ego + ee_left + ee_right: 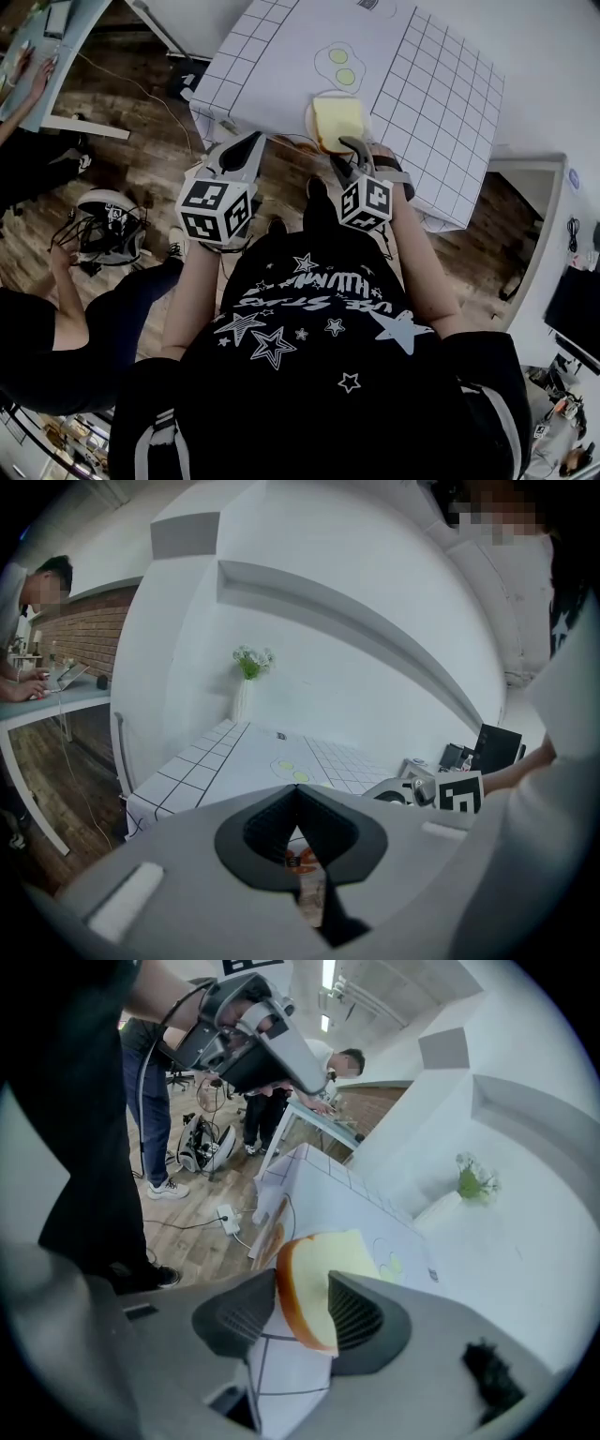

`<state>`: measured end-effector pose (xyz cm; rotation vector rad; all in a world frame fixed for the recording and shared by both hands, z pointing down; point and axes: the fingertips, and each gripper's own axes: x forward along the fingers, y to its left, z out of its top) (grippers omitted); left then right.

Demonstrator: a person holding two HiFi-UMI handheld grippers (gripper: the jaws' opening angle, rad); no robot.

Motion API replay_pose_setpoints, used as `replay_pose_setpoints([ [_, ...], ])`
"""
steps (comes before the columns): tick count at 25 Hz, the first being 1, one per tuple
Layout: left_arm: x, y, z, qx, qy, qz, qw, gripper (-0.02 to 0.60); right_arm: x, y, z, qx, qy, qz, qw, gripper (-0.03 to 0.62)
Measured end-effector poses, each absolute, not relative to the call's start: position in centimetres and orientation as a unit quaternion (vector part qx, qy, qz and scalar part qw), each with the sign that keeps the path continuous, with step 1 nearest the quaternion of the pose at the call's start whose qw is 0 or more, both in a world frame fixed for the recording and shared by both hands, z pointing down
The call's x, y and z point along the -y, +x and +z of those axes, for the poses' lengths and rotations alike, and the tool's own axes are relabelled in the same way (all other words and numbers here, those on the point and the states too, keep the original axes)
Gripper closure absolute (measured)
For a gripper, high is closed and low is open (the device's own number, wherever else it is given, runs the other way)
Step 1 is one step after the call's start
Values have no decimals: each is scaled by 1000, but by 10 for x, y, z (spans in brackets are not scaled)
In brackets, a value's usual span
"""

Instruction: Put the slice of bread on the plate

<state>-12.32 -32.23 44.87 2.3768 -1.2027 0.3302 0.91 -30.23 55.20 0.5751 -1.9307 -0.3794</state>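
A pale slice of bread (337,122) with a brown crust lies on a small orange-rimmed plate (308,120) near the front edge of the white gridded table (441,103). My right gripper (354,150) is at the bread's near edge. In the right gripper view the bread (314,1274) is between the spread jaws of the right gripper (302,1290), which is open; the plate's rim (269,1237) peeks out beyond. My left gripper (246,148) hovers off the table's front left edge, shut and empty, and its tips meet in the left gripper view (297,794).
A fried-egg print (339,66) marks the cloth behind the plate. A vase of flowers (249,663) stands at the table's far end. People work at a desk (37,56) to the left, and gear with cables (108,225) lies on the wooden floor.
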Motion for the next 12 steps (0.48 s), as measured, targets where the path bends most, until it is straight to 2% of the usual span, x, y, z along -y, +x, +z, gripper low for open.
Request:
replay_pose_setpoints([
  [7, 307, -132, 444, 433, 866, 113, 222, 573, 295, 20, 548, 796, 272, -132, 524, 425],
  [12, 293, -138, 442, 428, 870, 112, 220, 572, 289, 21, 533, 802, 316, -122, 492, 427],
])
